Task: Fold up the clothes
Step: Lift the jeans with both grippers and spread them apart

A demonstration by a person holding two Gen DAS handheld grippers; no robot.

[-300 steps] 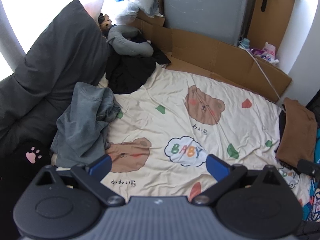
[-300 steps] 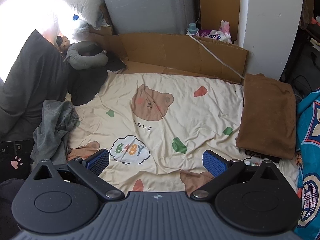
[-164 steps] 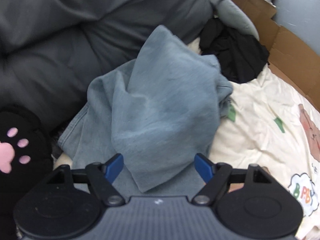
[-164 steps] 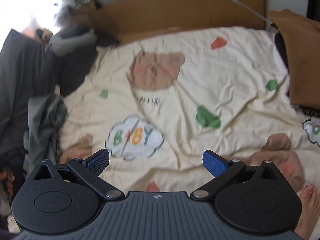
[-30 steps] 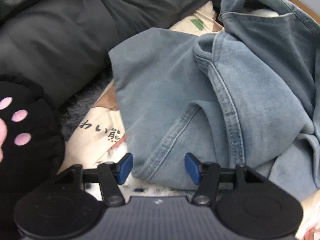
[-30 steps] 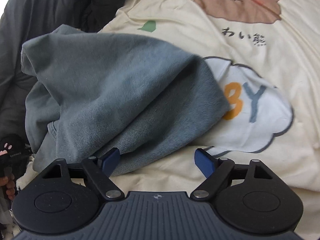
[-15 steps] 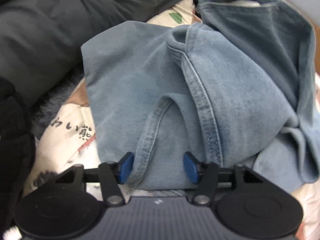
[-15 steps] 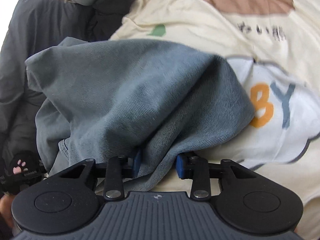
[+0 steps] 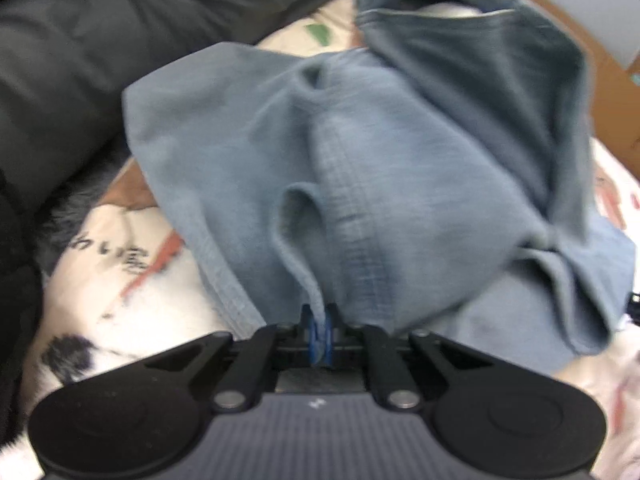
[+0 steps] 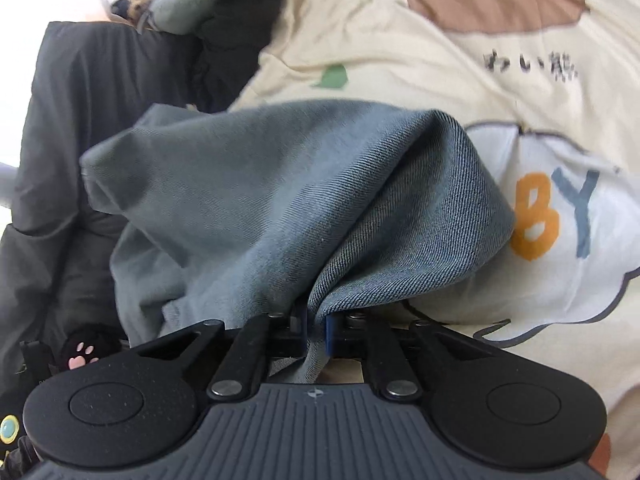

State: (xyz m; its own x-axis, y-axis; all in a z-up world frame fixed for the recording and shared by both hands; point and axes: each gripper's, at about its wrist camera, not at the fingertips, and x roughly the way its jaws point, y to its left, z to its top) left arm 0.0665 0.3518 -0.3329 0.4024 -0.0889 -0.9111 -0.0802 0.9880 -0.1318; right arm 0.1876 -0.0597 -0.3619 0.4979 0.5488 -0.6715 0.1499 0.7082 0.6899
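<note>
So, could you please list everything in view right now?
jeans: one, blue denim, crumpled on the sheet, pinched at two spots
sheet: one, cream with bear and BABY prints, under the jeans
duvet: one, dark grey, left of the jeans
dark clothes: one heap, black, at the sheet's far left edge
neck pillow: one, grey, behind the dark heap
cardboard: brown, behind the jeans
paw glove: one, black with pink paw, low left
left gripper: black, blue pads, shut on a jeans hem
right gripper: black, blue pads, shut on a jeans fold
</note>
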